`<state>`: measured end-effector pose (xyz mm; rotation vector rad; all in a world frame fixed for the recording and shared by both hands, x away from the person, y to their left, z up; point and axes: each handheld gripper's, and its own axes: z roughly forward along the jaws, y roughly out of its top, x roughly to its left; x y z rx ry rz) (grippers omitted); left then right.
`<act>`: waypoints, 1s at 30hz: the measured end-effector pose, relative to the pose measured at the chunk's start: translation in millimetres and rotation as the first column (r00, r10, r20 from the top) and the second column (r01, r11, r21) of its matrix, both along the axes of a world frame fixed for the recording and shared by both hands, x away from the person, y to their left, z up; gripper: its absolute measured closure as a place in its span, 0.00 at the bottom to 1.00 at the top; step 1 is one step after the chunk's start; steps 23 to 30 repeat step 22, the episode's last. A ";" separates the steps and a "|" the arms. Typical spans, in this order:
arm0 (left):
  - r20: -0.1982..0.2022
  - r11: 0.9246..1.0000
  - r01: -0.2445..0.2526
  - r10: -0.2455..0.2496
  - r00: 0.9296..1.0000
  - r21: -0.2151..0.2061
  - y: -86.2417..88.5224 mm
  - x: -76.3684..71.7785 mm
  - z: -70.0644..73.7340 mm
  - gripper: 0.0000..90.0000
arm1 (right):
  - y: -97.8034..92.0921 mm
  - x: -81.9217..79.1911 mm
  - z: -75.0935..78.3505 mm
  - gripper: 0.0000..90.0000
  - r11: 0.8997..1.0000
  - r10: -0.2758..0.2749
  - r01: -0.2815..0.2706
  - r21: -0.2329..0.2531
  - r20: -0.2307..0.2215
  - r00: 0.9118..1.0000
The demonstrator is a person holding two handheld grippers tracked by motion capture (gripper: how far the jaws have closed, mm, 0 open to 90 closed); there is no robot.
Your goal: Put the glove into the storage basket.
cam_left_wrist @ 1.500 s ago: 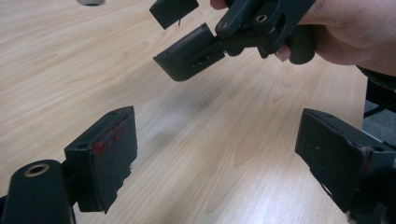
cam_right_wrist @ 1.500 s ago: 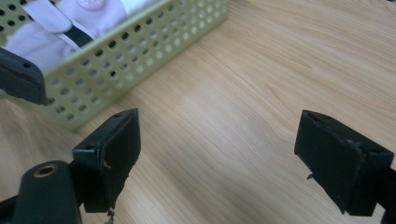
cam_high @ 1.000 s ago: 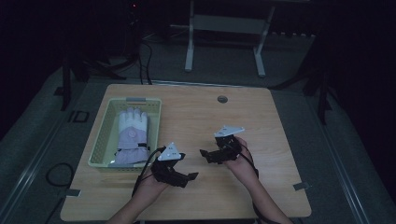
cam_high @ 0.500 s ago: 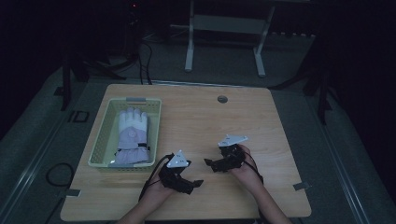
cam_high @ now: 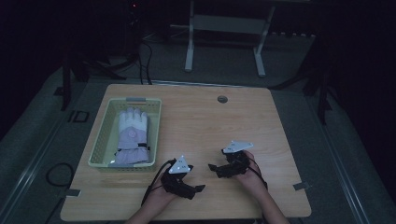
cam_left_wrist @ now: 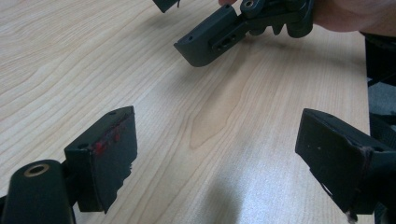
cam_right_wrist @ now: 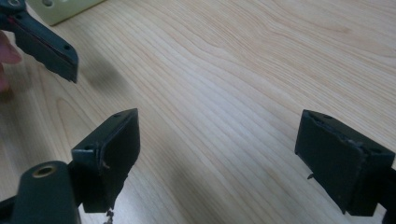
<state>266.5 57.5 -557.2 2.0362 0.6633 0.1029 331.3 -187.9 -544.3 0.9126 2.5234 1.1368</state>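
Pale wood grain is running under both tools: the light wooden table [cam_high: 196,116] is bearing everything here, and the pale green slotted plastic basket [cam_high: 103,140] serves as the landmark on it.

Nearest the person, the black two-jaw left gripper [cam_high: 198,188] is sitting low over the near edge, off the near right corner of the basket. Its jaws are standing wide apart with nothing between them, and the left gripper view is showing bare board in the gap [cam_left_wrist: 219,154]. It is probably being held idle there, since nothing within its reach needs gripping.

A little farther from the person, and farther right of the basket, the black two-jaw right gripper [cam_high: 213,168] is pointing back toward the basket side. Its jaws are likewise spread and empty over bare wood [cam_right_wrist: 219,154], and a corner of the basket is peeking in at the upper left of its own view. Both tools are facing each other across a short stretch of bare table, which reads as a resting pose rather than a reach.

Farther still, the white and lilac padded winter glove [cam_high: 132,137] is lying flat inside the basket, fingers toward the far end, cuff toward the person. It is lying untouched, well apart from both grippers, seemingly stowed there for containment.

Beyond the basket, a small round grey grommet [cam_high: 222,99] is sitting near the far edge.
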 end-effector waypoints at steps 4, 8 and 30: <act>0.020 1.000 0.004 -0.004 1.000 0.017 -1.8 -2.0 -1.6 0.15 | -5.1 -0.7 -4.0 0.16 1.000 -0.008 0.008 -0.003 -0.007 1.000; 0.028 1.000 0.017 -0.017 0.999 0.025 -4.7 -2.2 -3.6 0.15 | -9.5 0.3 -8.5 0.15 1.000 -0.018 0.018 -0.009 -0.017 1.000; 0.014 0.999 0.034 -0.034 0.999 0.014 -3.7 -2.8 -5.5 0.15 | -16.2 4.5 -13.9 0.15 0.999 -0.045 0.045 -0.001 -0.019 0.999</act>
